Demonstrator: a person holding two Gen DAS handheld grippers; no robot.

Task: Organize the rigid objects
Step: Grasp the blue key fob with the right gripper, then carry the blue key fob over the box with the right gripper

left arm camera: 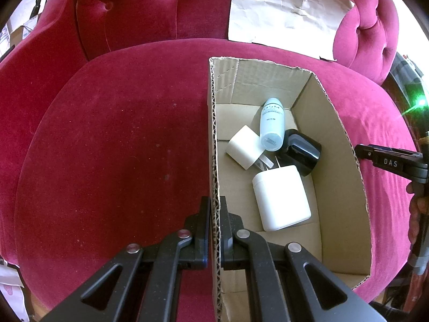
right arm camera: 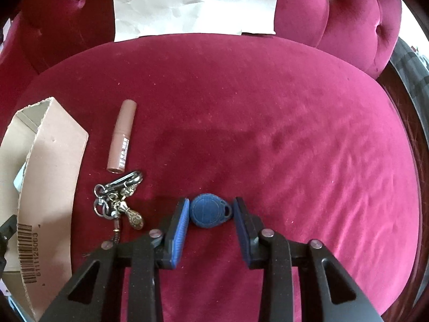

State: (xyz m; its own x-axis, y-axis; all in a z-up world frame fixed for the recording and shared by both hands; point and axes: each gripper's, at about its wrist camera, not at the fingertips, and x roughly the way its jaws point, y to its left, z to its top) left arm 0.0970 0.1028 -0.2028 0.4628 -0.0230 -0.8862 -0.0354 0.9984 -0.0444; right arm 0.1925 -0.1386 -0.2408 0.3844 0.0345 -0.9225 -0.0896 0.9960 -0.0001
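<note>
A brown cardboard box [left arm camera: 346,145] sits on a red velvet seat [left arm camera: 112,139]. My left gripper [left arm camera: 214,206] is shut on the box's near left wall, one finger outside and one inside. In the box lie a white jar [left arm camera: 281,198], a white cube plug [left arm camera: 244,146], a pale bottle [left arm camera: 272,124] and a black cap [left arm camera: 303,151]. In the right wrist view a round blue key fob [right arm camera: 207,210] lies on the seat between the blue pads of my right gripper [right arm camera: 210,209], which press on both its sides.
A beige lip-gloss tube [right arm camera: 122,136] and a bunch of keys on a metal ring [right arm camera: 120,198] lie left of the fob, beside the box [right arm camera: 51,177]. A creased sheet of paper [right arm camera: 195,2] leans on the tufted backrest. A hand [left arm camera: 418,209] shows at the right edge.
</note>
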